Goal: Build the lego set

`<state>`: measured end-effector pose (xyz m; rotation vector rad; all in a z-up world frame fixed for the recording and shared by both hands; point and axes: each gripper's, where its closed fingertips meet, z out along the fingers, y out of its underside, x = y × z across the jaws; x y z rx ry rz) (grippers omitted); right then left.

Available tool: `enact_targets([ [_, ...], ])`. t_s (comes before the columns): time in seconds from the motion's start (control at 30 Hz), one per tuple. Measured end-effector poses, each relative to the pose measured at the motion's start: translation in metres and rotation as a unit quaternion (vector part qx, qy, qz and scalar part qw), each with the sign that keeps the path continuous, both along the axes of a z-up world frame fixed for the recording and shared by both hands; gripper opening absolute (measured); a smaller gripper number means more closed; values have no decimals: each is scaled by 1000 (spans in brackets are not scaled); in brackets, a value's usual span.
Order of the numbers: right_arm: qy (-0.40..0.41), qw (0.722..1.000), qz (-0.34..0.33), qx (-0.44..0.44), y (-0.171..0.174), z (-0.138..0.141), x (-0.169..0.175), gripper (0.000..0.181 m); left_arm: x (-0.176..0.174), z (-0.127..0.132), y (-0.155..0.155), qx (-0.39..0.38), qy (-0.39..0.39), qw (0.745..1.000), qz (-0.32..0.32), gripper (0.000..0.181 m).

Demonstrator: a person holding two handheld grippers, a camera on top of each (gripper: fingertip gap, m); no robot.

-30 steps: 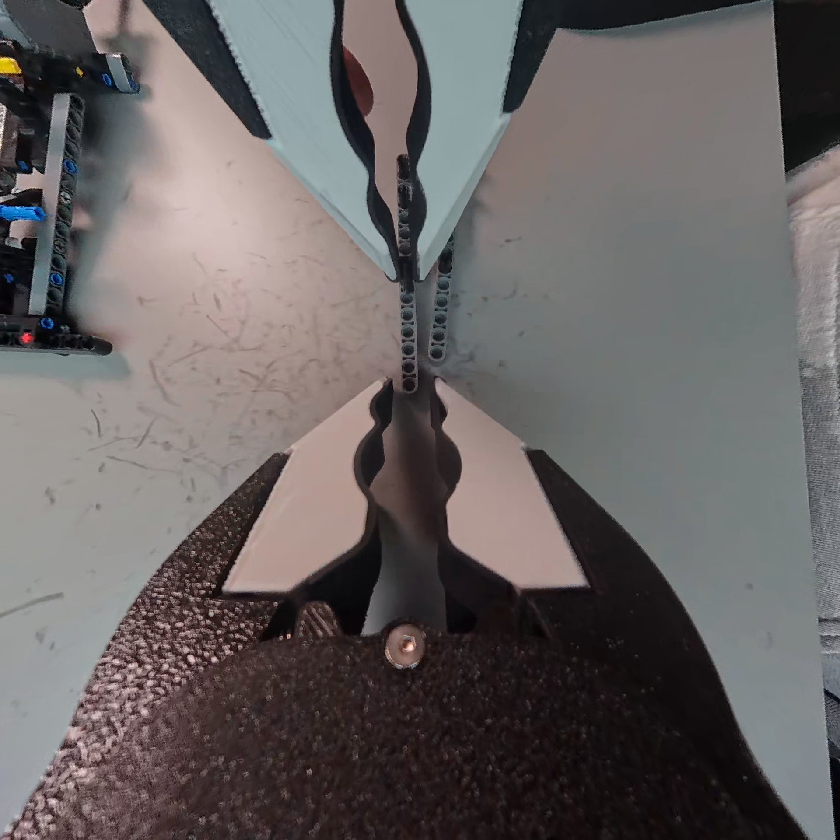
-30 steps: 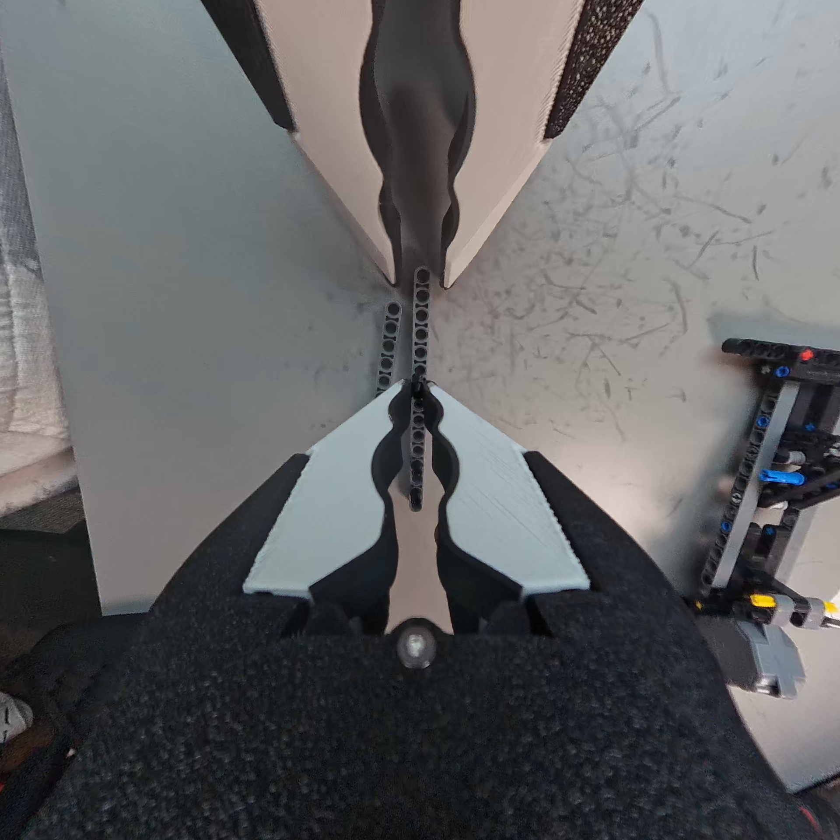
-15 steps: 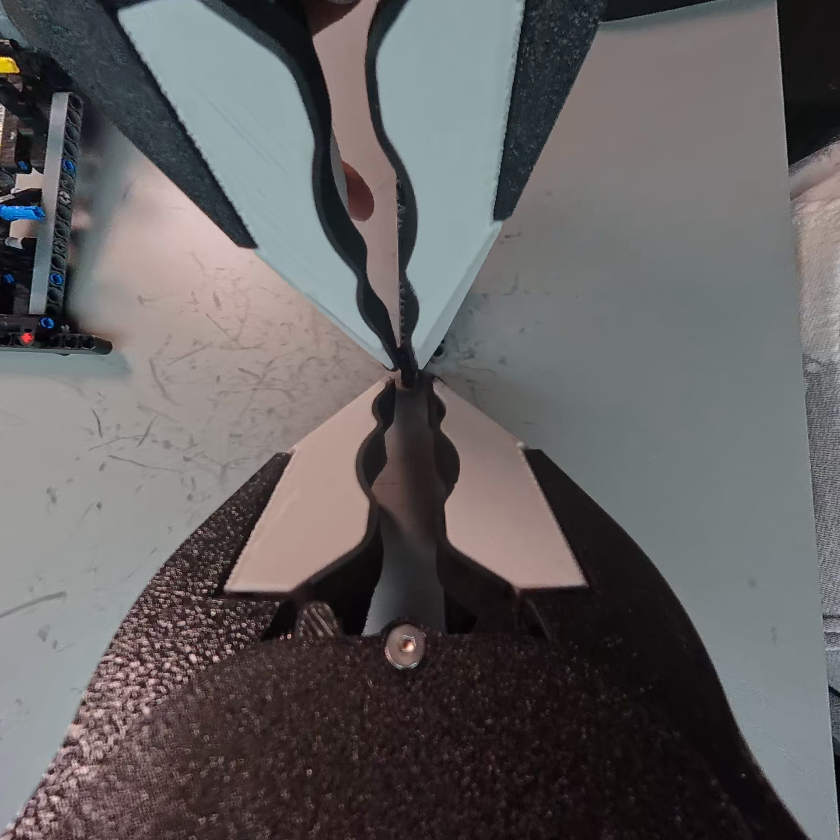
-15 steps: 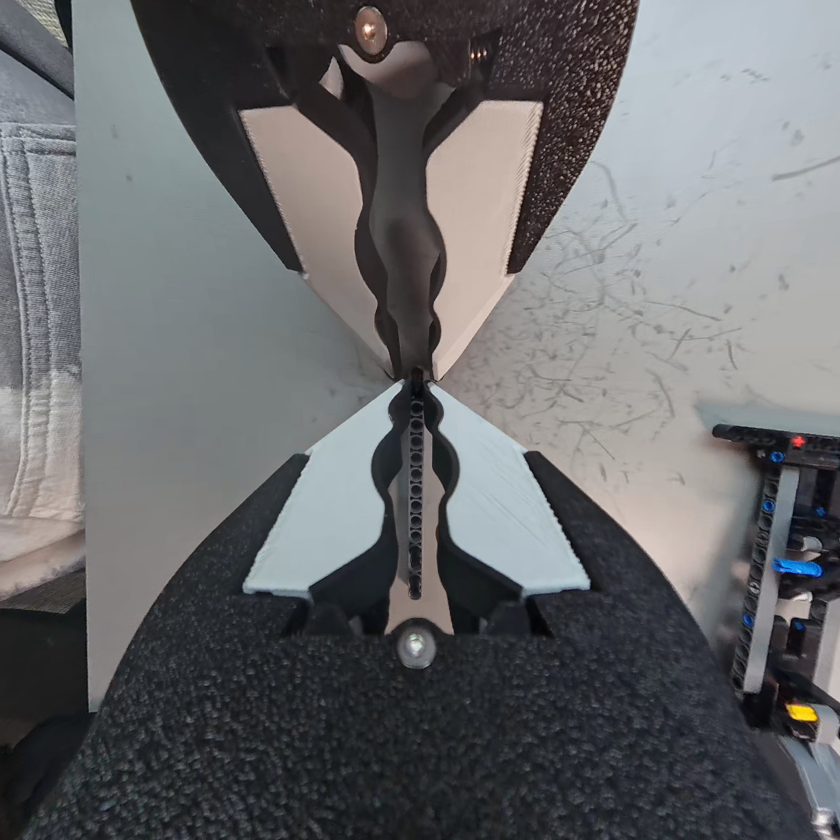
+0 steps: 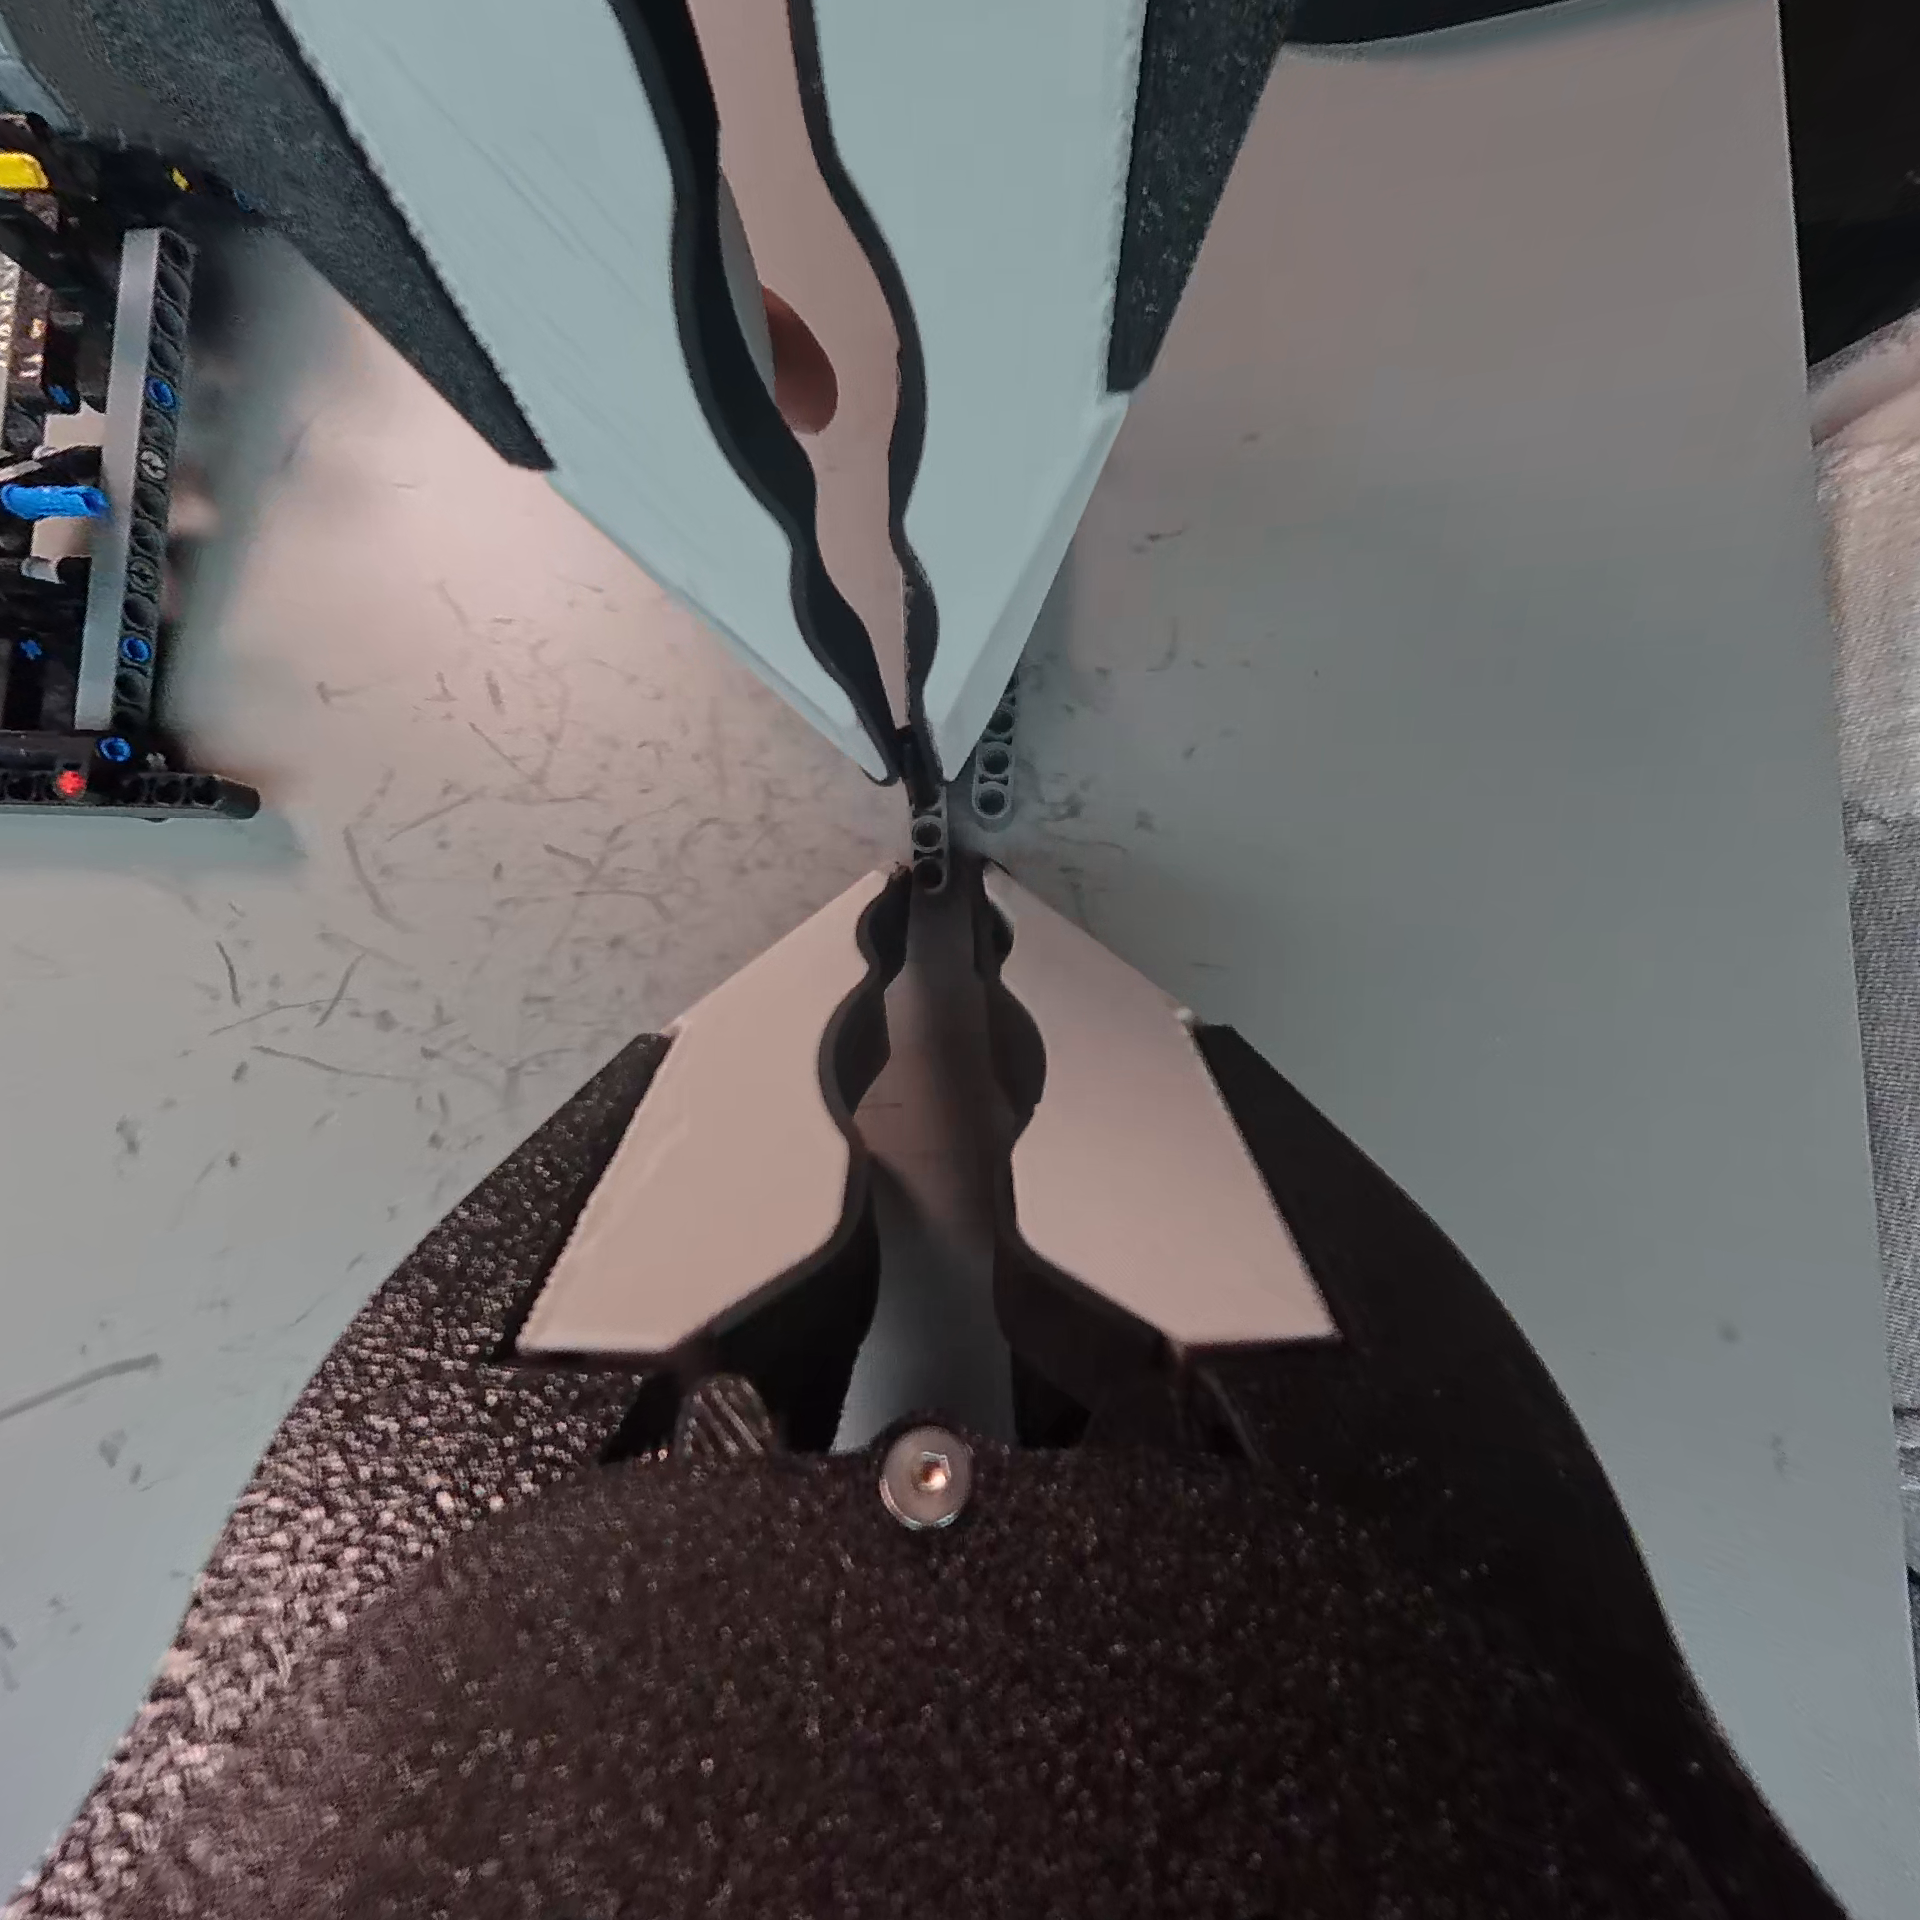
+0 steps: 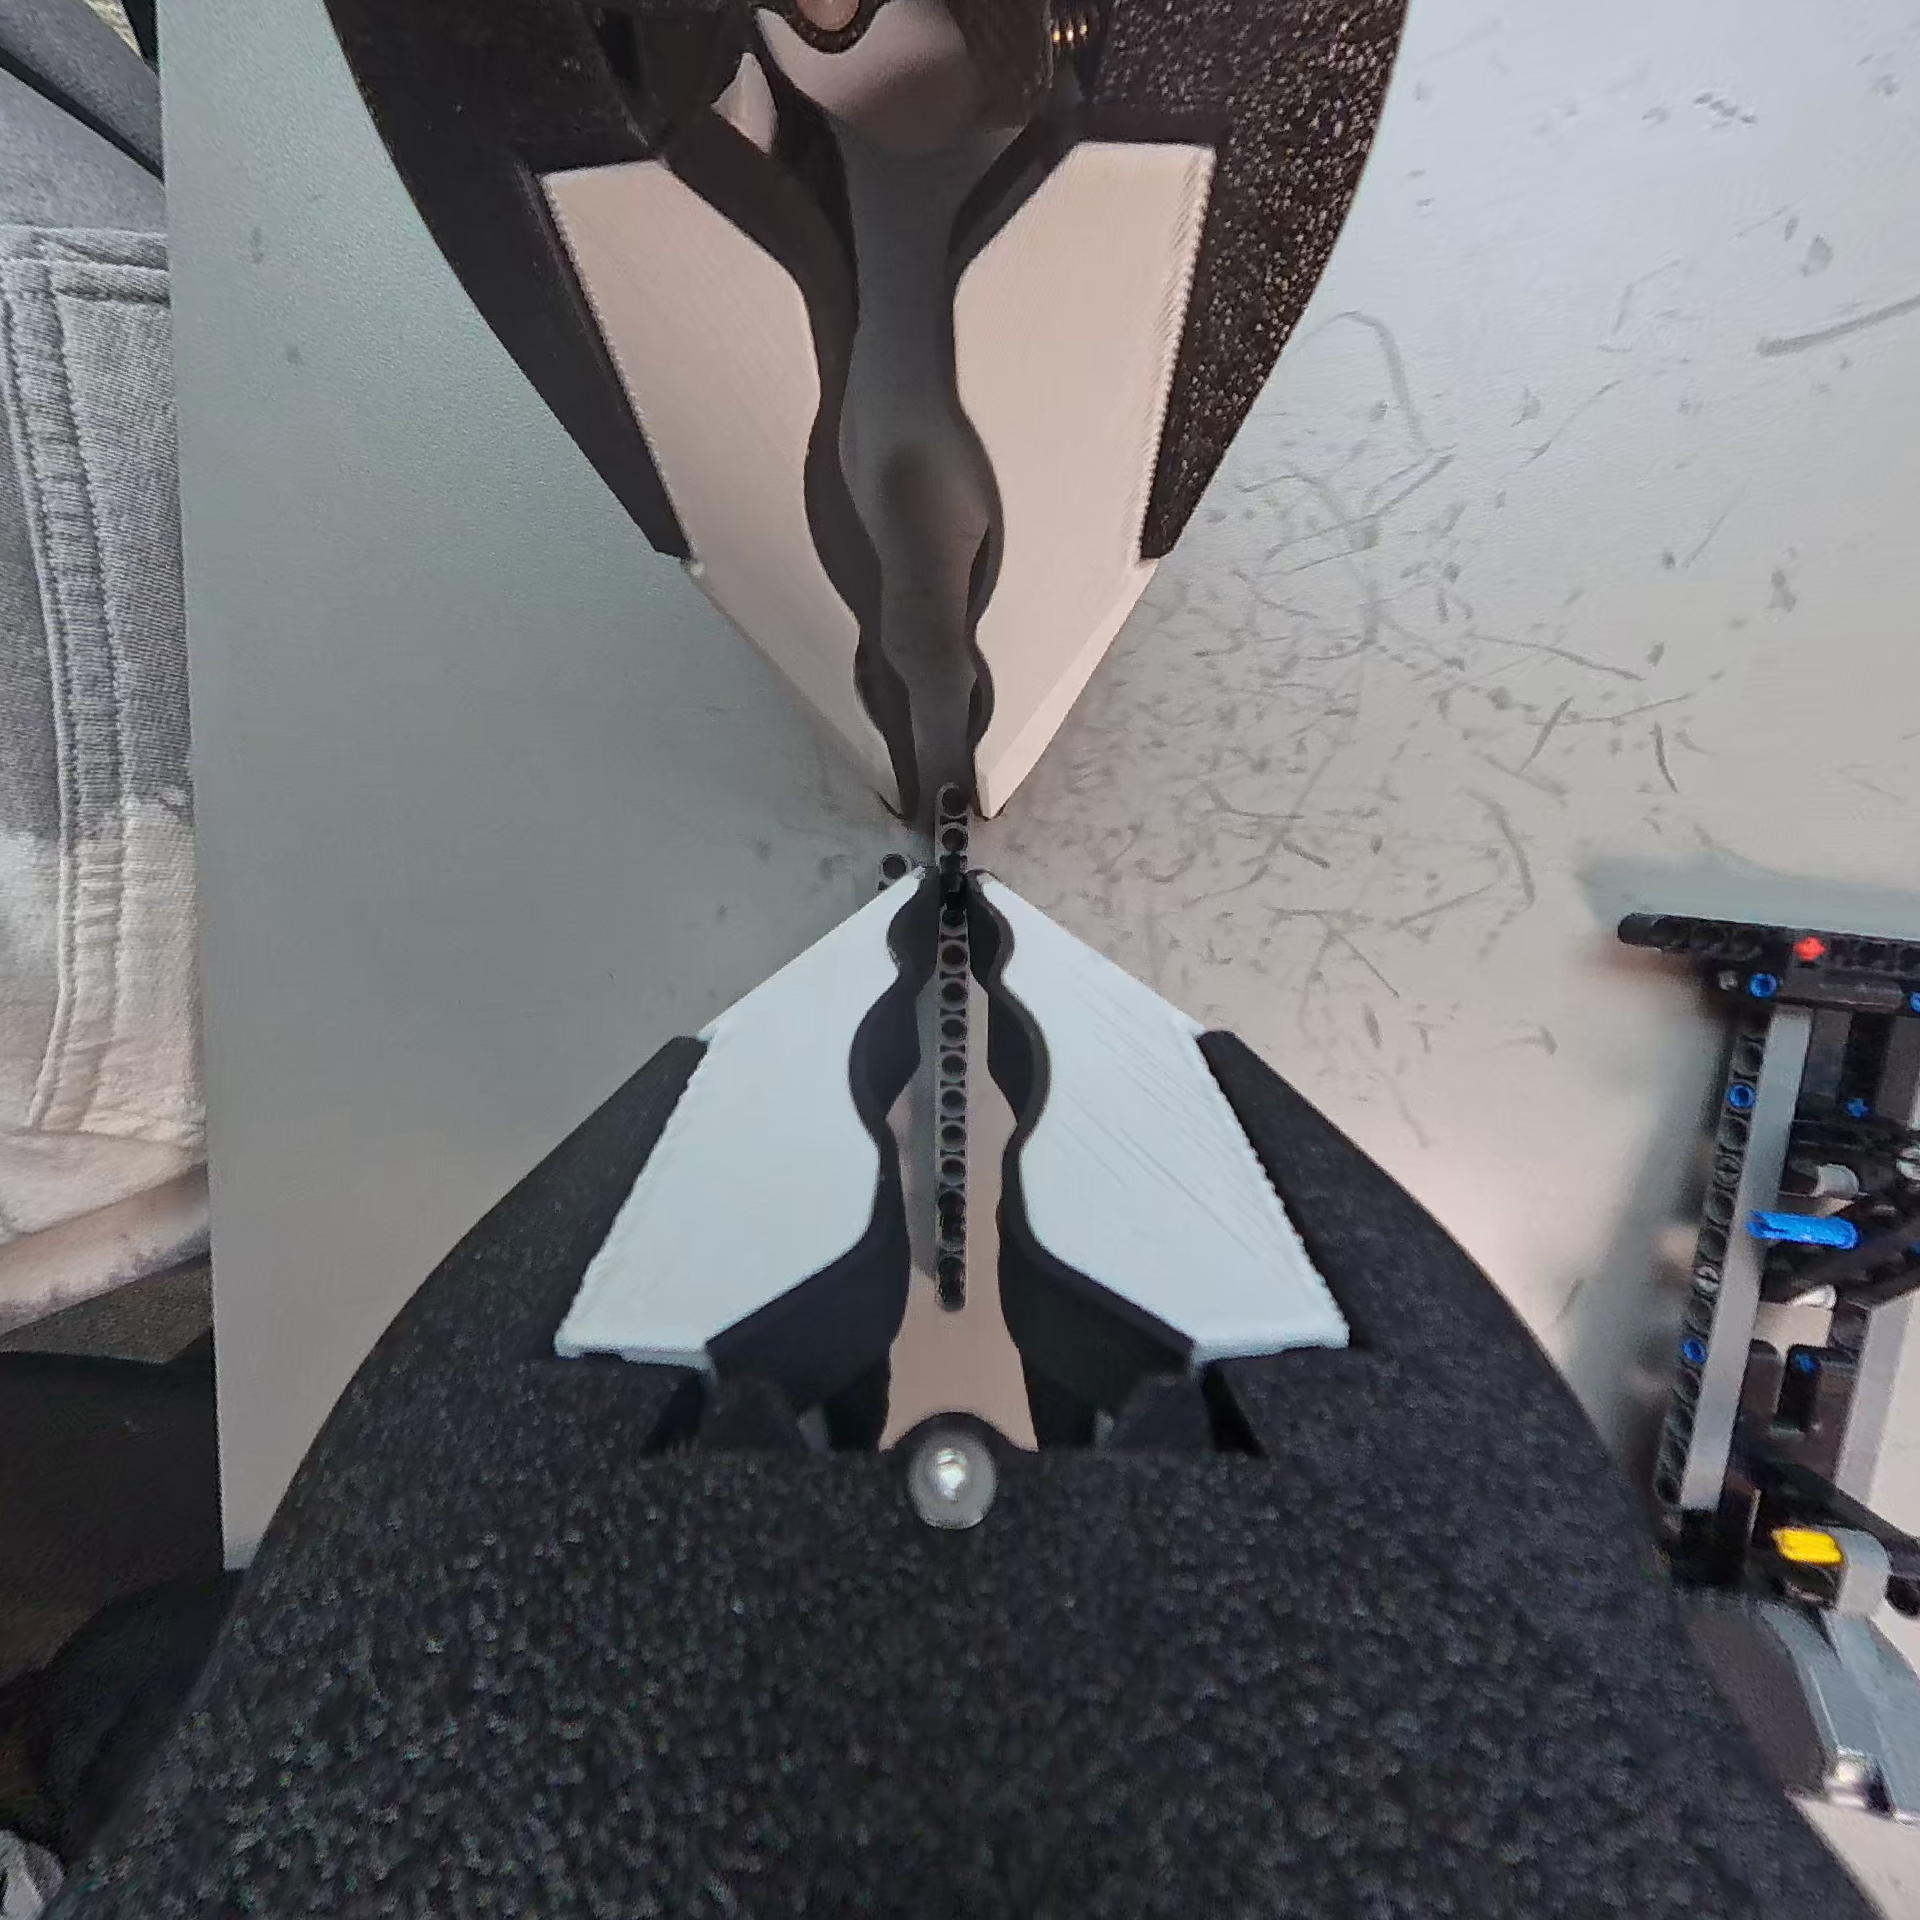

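Between the two grippers, tip to tip above the scratched worktop [image 5: 436, 1039], a dark holed beam [image 6: 951, 1091] runs lengthwise inside the right gripper [image 6: 951, 883], whose fingers are closed on it. Its far end just reaches the left gripper [image 5: 935, 883]; whether those nearly closed fingers pinch it is unclear. A second beam [image 5: 994, 774] lies just beside it, mostly hidden. The partly built model [image 6: 1766, 1195] is cut off at the frame edge.

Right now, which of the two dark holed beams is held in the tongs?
The longer-showing beam, clamped between the right tongs; the other beam lies beside it on the table.
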<state>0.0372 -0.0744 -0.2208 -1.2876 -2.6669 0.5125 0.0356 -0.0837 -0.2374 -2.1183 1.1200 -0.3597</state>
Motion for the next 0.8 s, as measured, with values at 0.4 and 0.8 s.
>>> enact_targets([
  [0.4,-6,1000,-3,6,8,0,9,4,1,0,-1,3,2,1000,-4,10],
  [0.8,-18,1000,-3,13,13,-2,17,5,1,0,-1,2,2,1000,-4,10],
])
